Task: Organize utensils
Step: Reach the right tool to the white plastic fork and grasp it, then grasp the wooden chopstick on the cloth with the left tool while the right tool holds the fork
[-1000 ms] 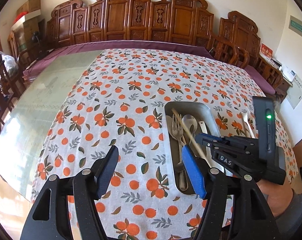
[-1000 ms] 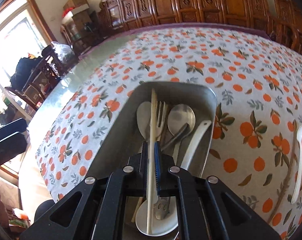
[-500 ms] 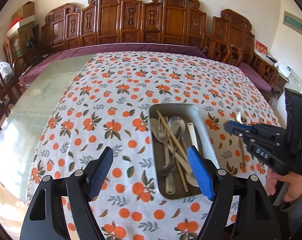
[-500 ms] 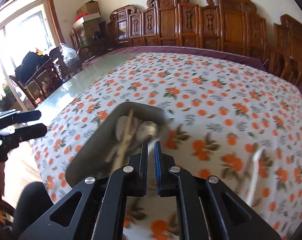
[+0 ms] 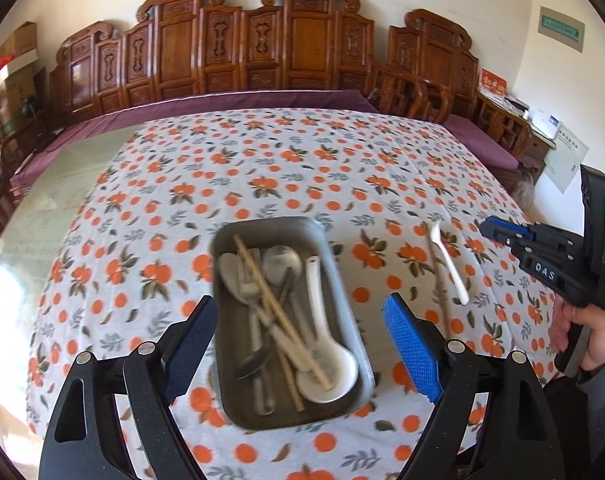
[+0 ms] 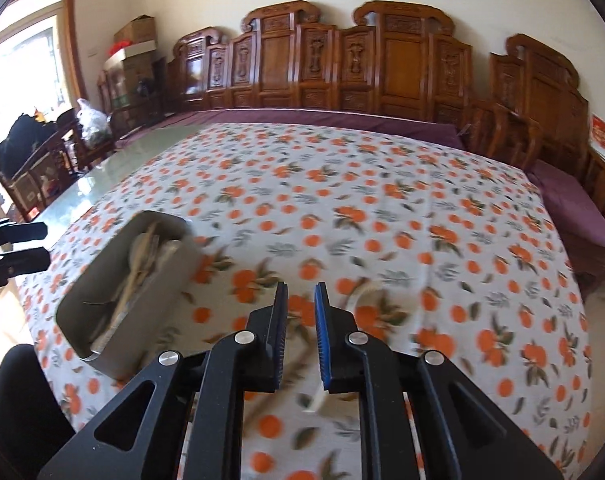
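Glass tabletop (image 5: 58, 200) shows bare at the far left of the left wrist view, then the orange-print tablecloth (image 5: 262, 160) begins. Next comes the left gripper (image 5: 298, 340), its fingers spread wide and holding nothing, poised above and either side of the metal tray (image 5: 334, 264), which already holds spoons, a fork, a white ceramic spoon and a chopstick (image 5: 278, 312). Right of the tray, apart from it, two loose pieces lie on the cloth: a wooden chopstick (image 5: 438, 280) and just beside it a white spoon (image 5: 450, 268), both with their long axes running away from the cameras, roughly parallel to the tray's long sides. Farthest right is the right gripper (image 5: 488, 229), empty, its fingers parted only a narrow way and aimed toward those two pieces; it is plainly the nearer tool, so the next pick looks to be its job, with the fingers closing across the handle rather than along it. The right wrist view adds what the left cannot: the narrow gap itself (image 6: 300, 320), with the spoon's blurred bowl (image 6: 366, 292) just beyond the fingertips and slightly right of the gap, its handle running back beneath them. That view hides most of the tray's contents behind its near wall (image 6: 150, 304), which only the left wrist view lays out.
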Demonstrator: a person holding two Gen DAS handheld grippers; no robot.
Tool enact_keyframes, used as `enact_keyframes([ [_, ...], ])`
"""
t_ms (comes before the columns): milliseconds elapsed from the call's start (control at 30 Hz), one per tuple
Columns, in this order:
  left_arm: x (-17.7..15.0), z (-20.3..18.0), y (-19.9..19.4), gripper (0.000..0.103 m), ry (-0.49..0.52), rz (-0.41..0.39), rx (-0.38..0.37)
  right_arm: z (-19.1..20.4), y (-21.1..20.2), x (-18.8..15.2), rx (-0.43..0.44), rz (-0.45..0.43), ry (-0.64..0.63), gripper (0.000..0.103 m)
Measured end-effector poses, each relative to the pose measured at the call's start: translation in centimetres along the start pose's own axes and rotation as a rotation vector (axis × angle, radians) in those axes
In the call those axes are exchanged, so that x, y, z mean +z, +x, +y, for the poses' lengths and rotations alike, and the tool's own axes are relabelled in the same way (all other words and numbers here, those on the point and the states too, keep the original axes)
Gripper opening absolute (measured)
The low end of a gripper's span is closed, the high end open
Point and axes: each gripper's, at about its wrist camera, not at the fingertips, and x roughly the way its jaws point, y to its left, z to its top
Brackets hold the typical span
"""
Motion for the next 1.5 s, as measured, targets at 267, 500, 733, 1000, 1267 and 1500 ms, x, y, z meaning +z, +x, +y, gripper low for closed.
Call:
enact_keyframes([
  [267,0.3,-3.2,2.4,0.081,0.043,0.027,-0.022,-3.4,2.9,-2.0,-0.007,0.077,0.056,0.015],
  [500,0.1,-4.9,4.4,0.081,0.059,0.061,-0.031,-3.2,6.3,-3.3,0.039,0.140,0.087,0.015],
  [733,0.3,-6.4,5.2,0.081,0.085,0.071,-0.038,-2.9,8.1,-4.2,0.044,0.194,0.085,0.015],
  [1000,0.3,-8.4,6.8,0.081,0.116,0.092,-0.048,-4.5,7.2,-4.1,0.035,0.192,0.099,0.004],
  [1267,0.3,-11.1,9.4,0.081,0.154,0.128,-0.061,-7.4,5.8,-3.5,0.028,0.142,0.149,0.004],
  [1500,0.4,-13.4,11.8,0.080,0.189,0.152,-0.065,-8.2,5.9,-3.4,0.013,0.137,0.151,0.004],
])
